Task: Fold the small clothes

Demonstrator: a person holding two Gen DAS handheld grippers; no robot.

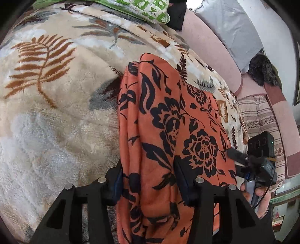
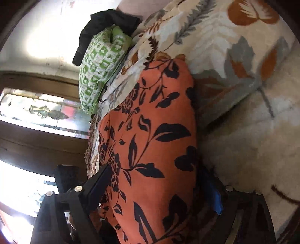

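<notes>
An orange garment with black flowers (image 1: 168, 122) lies bunched in a long roll on a fleecy leaf-print blanket (image 1: 56, 112). My left gripper (image 1: 148, 180) has a black finger on each side of the roll's near end, and the cloth fills the gap and bulges between the pads. In the right wrist view the same garment (image 2: 150, 131) fills the wide gap of my right gripper (image 2: 155, 184), with both pads against its sides. The right gripper (image 1: 241, 159), held by a hand (image 1: 262, 202), also shows at the garment's right edge.
A green-and-white patterned cushion (image 1: 146, 9) and a black cloth (image 1: 176, 16) lie at the blanket's far end. A pink sofa back (image 1: 211, 47), a grey cushion (image 1: 234, 28) and a striped cover (image 1: 258, 116) are to the right. The blanket (image 2: 243, 131) drops off beside dark wood furniture (image 2: 37, 146).
</notes>
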